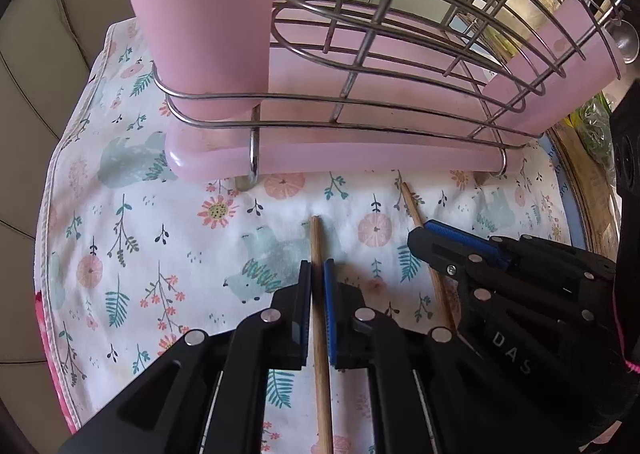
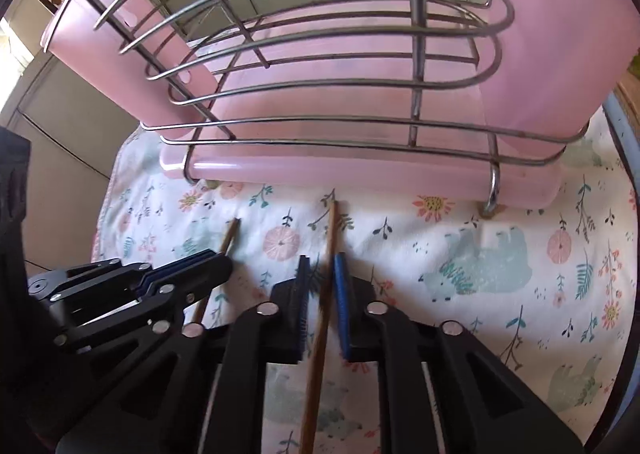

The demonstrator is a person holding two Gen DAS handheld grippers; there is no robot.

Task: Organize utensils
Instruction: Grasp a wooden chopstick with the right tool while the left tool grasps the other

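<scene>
Before the rack, on the cloth, two chopsticks are straddled: one by the left tongs, one by the right tongs. Both tongs are slightly apart, probably so each stick can be clamped and lifted into the rack.

Both chopsticks (lower ends) leave frame.

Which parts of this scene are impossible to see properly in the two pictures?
- Left wrist view: rear end of the left chopstick, cut off by the bottom edge.
- Right wrist view: lower part of the right chopstick, blurred and cut off below.
- Both views: top of the wire rack, cut off by the upper edge.
</scene>
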